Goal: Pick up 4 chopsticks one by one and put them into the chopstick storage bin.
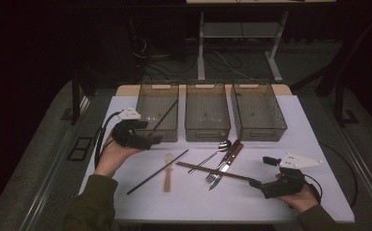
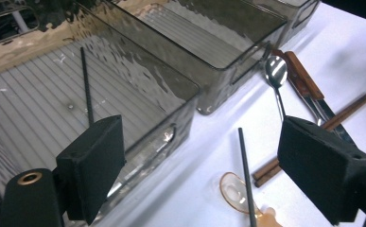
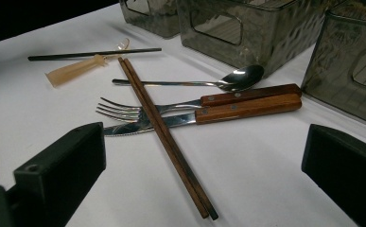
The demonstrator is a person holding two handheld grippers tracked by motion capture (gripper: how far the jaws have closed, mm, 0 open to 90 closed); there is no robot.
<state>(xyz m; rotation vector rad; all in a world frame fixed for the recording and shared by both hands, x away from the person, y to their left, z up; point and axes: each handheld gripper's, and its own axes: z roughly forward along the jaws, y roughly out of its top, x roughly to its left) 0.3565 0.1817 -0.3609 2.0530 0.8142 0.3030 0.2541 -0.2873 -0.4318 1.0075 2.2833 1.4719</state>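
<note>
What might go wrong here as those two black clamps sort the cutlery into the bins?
The brown chopsticks lie across the fork and knife, so the open right tool may drag those along when lifting them. One black chopstick leans in the left bin; the open left tool beside it could knock it.

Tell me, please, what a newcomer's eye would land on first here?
Likely the three smoky bins lined along the table's far edge, the left one holding a single black chopstick. Next, the crossed cutlery mid-table: spoon, fork, knife and brown chopsticks. Both tools, left and right, stand open.
</note>
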